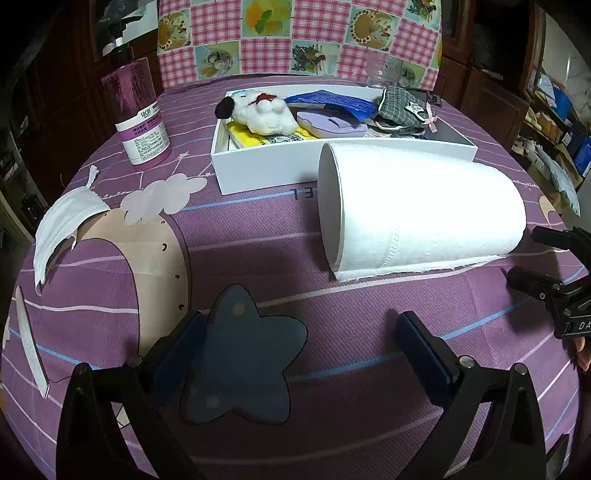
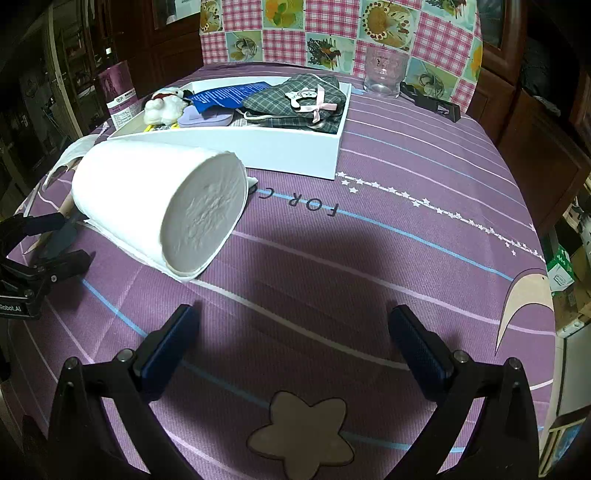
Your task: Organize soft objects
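Left claw [image 1: 301, 354], nearest the left wrist camera: fingers spread wide and empty, poised above a dark blue star printed on the purple cloth of the worktop [image 1: 258, 236]. Right claw [image 2: 291, 343], nearest the right wrist camera: likewise spread wide and empty, above a pale star print on the same cloth.

Paper roll [image 1: 417, 206], the chosen landmark: large, white, lying on its side on the worktop between the two claws and touched by neither; a loose end of sheet trails flat beneath it. In the right wrist view the roll [image 2: 162, 203] lies ahead and to the left, with the left claw just beyond its far end.

White tray [image 1: 266, 166]: directly behind the roll and just beside it. Inside the tray, from the left in the left wrist view: a white plush toy [image 1: 264, 110] with a black ear, a yellow packet, a lilac case [image 1: 330, 125], a blue packet [image 1: 328, 101], and a grey checked cloth pouch [image 1: 402, 107] with a pink ribbon.

White face mask [image 1: 61, 225]: on the worktop well to the left of the roll, near the edge. Purple bottle [image 1: 136, 110]: upright, behind and left of the roll, beside the tray. Clear glass [image 2: 384, 74]: upright, behind the tray, before a checked chair back [image 2: 332, 33].
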Available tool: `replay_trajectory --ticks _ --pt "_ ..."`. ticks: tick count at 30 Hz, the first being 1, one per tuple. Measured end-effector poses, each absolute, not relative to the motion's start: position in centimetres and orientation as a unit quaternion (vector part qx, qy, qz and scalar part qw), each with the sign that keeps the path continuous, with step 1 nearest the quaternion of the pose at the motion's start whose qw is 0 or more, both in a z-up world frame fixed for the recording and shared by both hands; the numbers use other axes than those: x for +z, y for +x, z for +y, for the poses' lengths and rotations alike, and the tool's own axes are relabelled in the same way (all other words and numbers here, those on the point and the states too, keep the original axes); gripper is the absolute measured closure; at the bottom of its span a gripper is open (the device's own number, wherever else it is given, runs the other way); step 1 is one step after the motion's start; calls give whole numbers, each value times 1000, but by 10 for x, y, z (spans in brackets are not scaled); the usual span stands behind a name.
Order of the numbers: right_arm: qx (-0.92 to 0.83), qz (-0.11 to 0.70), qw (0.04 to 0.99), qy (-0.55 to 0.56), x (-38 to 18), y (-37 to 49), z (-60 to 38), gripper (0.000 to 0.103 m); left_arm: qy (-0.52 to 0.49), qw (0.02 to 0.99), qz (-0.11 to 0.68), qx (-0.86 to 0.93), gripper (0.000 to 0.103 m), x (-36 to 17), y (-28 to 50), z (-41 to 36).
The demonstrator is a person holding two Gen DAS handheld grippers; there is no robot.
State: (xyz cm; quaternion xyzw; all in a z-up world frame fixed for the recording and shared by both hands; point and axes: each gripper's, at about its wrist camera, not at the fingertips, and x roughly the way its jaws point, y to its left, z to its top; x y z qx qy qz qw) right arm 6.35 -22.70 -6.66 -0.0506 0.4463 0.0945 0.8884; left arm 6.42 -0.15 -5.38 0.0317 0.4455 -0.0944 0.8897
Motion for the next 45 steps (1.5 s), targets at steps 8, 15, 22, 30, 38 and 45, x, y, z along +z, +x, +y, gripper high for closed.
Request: replay_trajectory --ticks 8,15,22,30,38,45 --pt "94 446 888 -51 -67 63 -227 0 32 890 445 -95 0 -54 64 -2" --pt "96 446 888 -51 -67 63 -227 0 32 890 446 -94 0 -54 64 -2" --pt "108 445 887 -59 -67 63 -221 0 32 890 445 -94 0 -54 64 -2" --pt "108 445 887 -59 -67 63 -222 0 32 890 446 -94 0 -54 64 -2" --pt "108 445 887 -59 -67 63 -222 0 32 890 446 -94 0 -54 64 -2" --pt "108 445 887 -59 -67 63 -222 0 32 890 446 -94 0 -54 64 -2"
